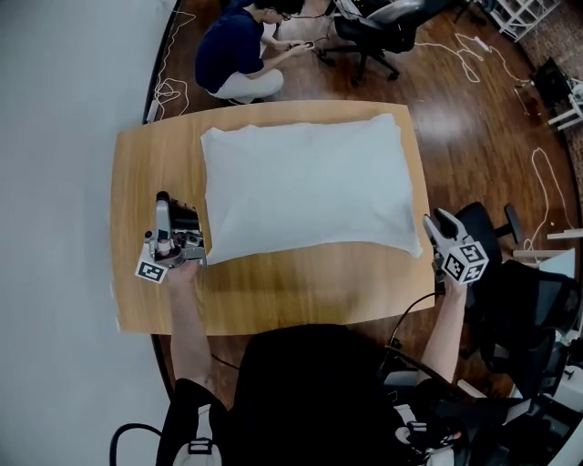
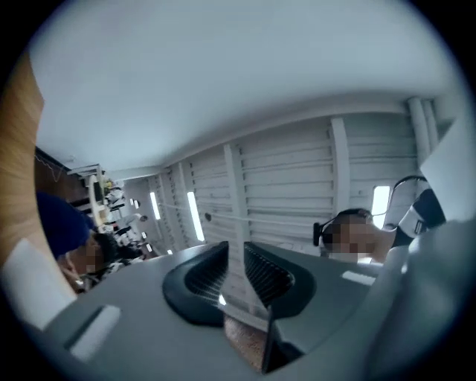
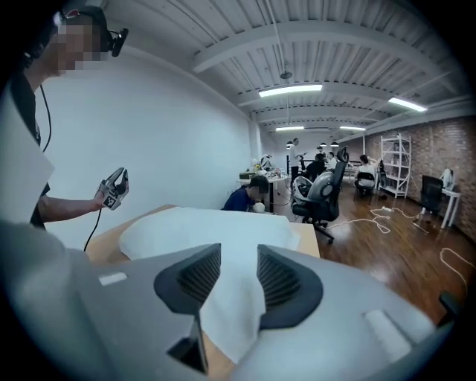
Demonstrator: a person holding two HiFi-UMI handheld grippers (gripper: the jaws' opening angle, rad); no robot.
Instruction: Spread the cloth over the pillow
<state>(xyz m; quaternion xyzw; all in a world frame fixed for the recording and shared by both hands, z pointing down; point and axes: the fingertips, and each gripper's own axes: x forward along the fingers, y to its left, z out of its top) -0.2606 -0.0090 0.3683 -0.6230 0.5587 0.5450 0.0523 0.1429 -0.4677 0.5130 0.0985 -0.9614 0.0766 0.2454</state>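
A white cloth (image 1: pixel 305 187) lies flat over the pillow on the wooden table (image 1: pixel 273 296), reaching all four corners. My left gripper (image 1: pixel 167 205) hovers over the table's left part, just off the pillow's near left corner. It tilts upward, so the left gripper view shows ceiling; its jaws (image 2: pixel 236 257) stand almost together with nothing between them. My right gripper (image 1: pixel 436 222) hangs at the table's right edge beside the near right corner. Its jaws (image 3: pixel 239 260) stand apart, and the cloth's corner (image 3: pixel 230 312) shows through the gap, lying on the table untouched.
A person in dark blue (image 1: pixel 241 50) crouches on the floor beyond the table's far edge. An office chair (image 1: pixel 383 27) stands behind, with cables (image 1: pixel 465 55) on the wood floor. Another black chair (image 1: pixel 487 227) is close to my right gripper. A white wall (image 1: pixel 64 182) runs along the left.
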